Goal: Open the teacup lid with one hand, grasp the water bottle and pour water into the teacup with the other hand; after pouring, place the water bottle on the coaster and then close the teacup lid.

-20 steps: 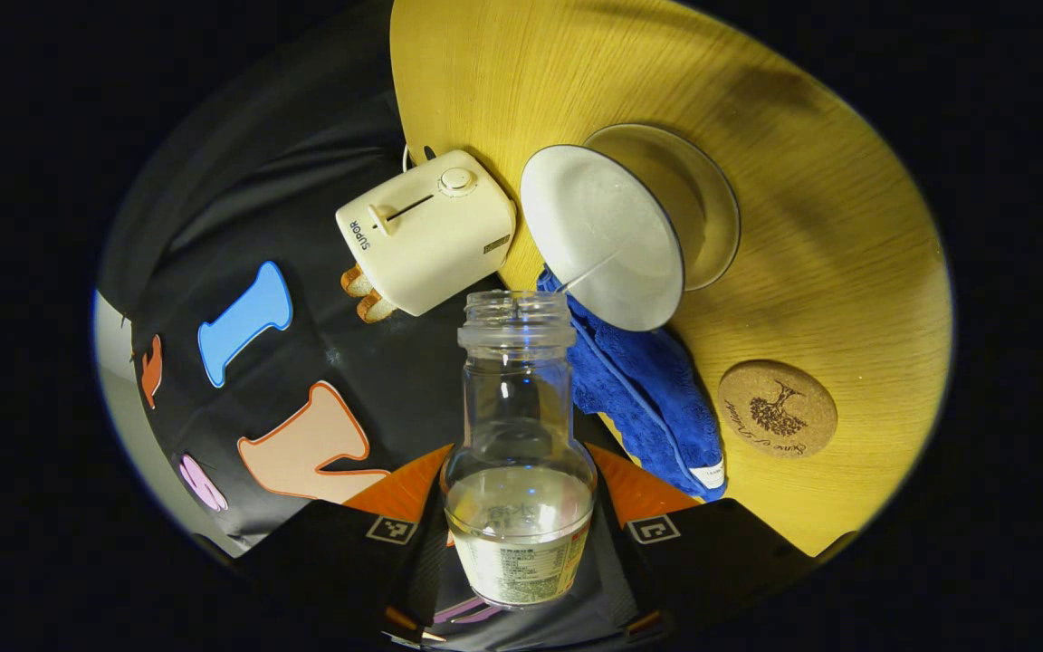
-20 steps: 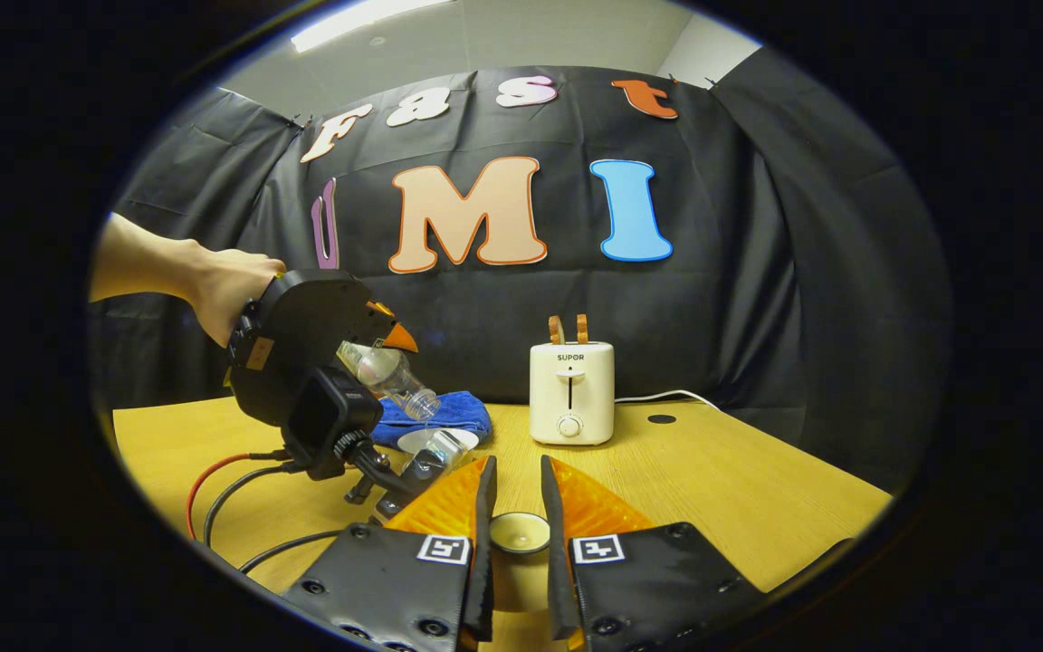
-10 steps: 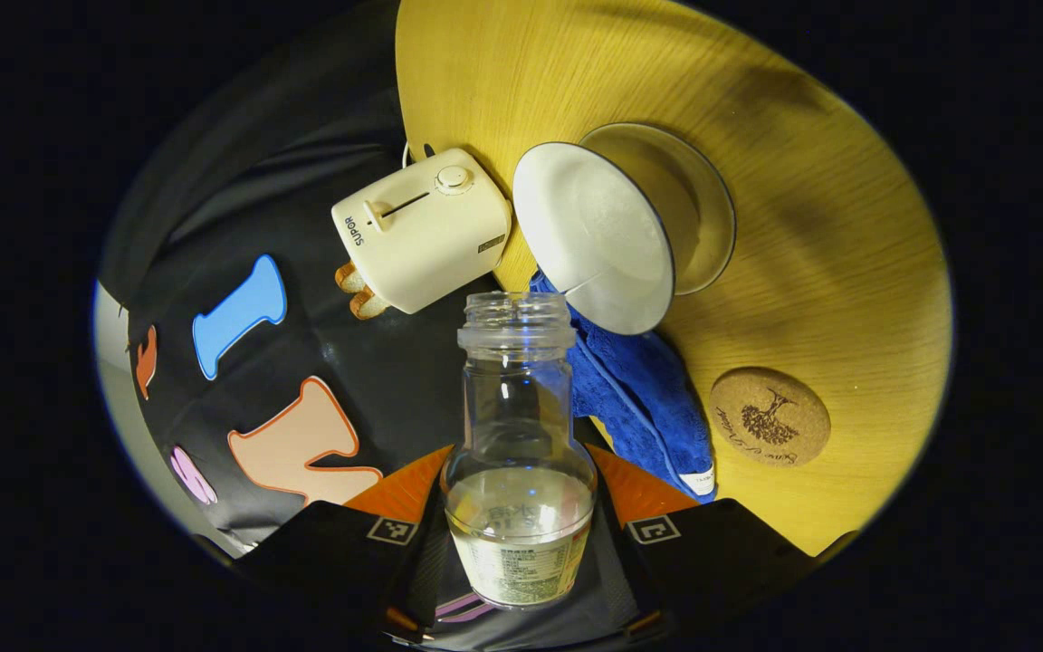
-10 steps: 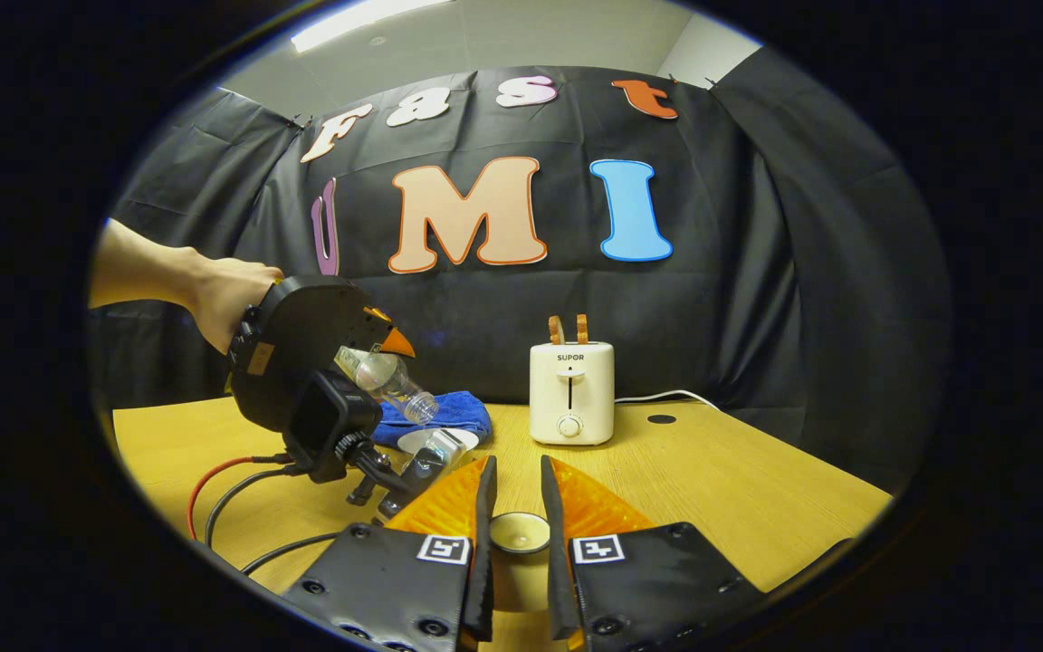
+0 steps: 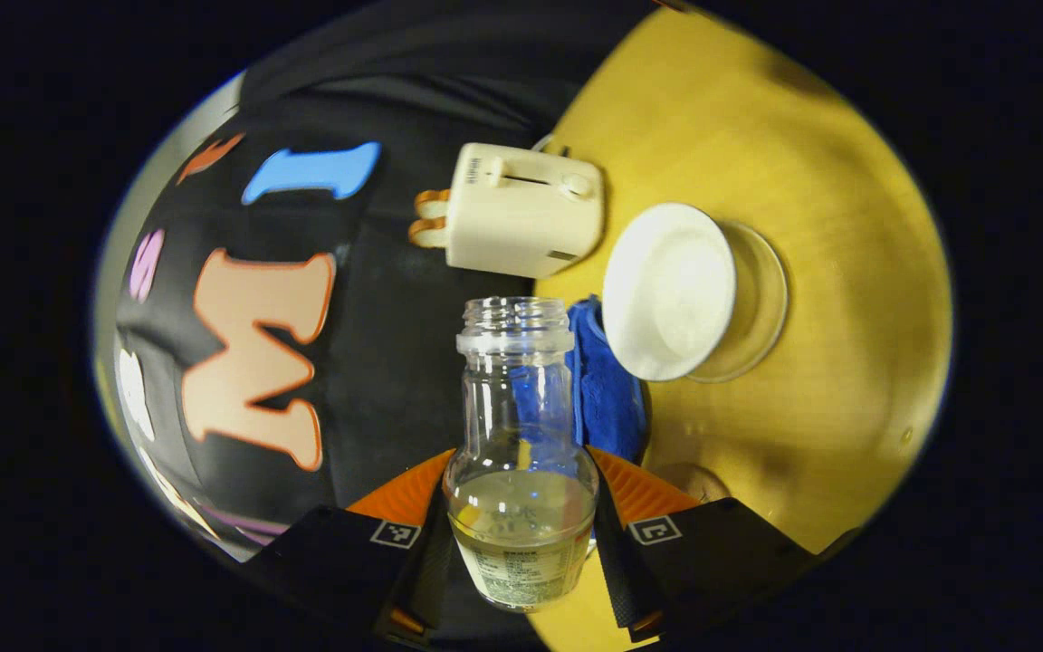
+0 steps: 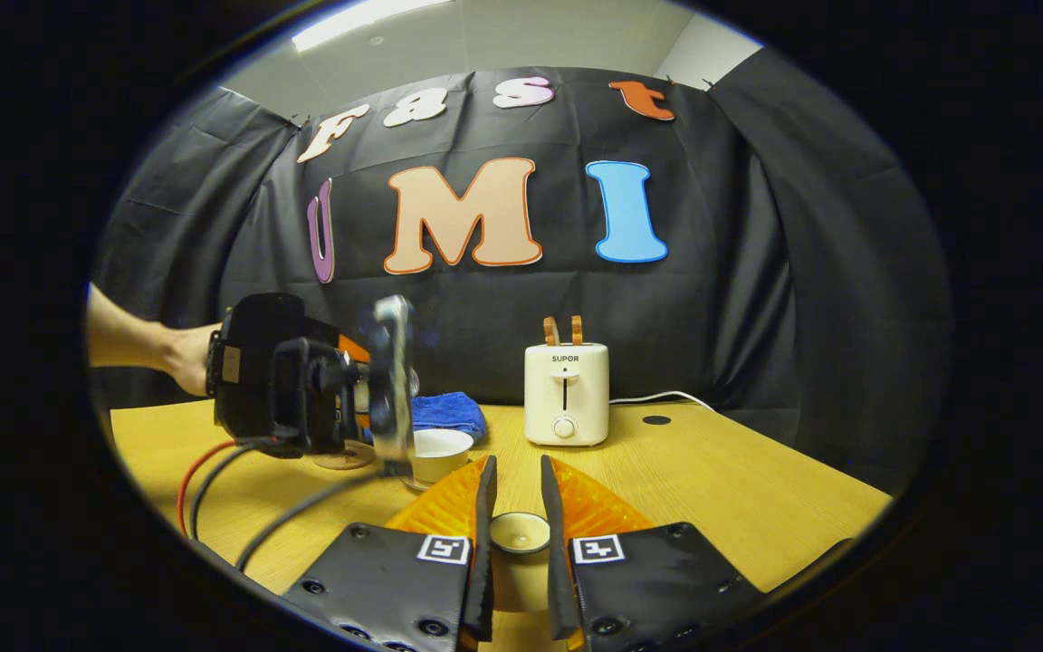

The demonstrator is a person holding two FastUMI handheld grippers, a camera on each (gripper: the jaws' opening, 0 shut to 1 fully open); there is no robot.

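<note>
Two claws I run: left claw (image 5: 519, 507) clamps clear ribbed bottle (image 5: 519, 453), right claw (image 6: 518, 507) pinches round lid (image 6: 520, 532), white teacup (image 5: 671, 290) on wood-grain desk (image 5: 829, 272), toaster (image 5: 521, 210) behind.

left gripper (image 6: 368, 389): black housing; red and black cables | right gripper (image 6: 516, 507): black plates; square tags; screws
</note>
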